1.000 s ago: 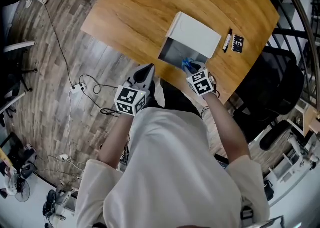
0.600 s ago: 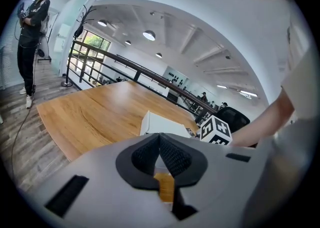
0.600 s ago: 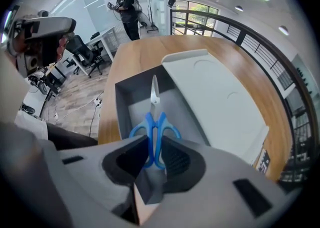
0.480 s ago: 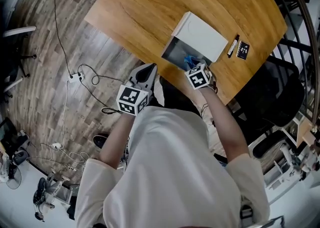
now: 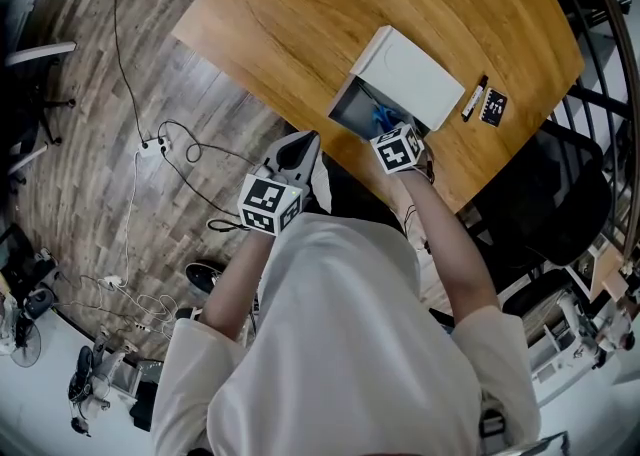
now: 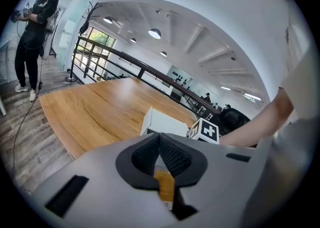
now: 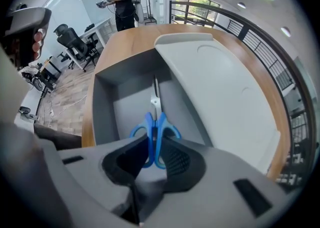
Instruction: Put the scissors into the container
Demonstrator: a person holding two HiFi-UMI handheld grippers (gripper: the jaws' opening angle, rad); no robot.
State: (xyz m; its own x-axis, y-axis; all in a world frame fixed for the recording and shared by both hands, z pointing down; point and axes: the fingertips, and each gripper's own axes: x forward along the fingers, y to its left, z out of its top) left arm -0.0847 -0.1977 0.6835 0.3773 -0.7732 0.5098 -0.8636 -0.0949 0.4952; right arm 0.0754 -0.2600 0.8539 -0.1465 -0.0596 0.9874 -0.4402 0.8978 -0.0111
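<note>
No word, brand name or number can be read anywhere. One marker cube [image 5: 398, 148] near the centre and another marker cube [image 5: 270, 204] toward seven o'clock show only black-and-white square patterns. A small black card [image 5: 493, 106] at two o'clock on the table [image 5: 300, 24] bears white marks too small to read.

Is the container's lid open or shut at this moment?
Open. The white lid is swung aside and the container shows its grey inside, where the scissors point.
</note>
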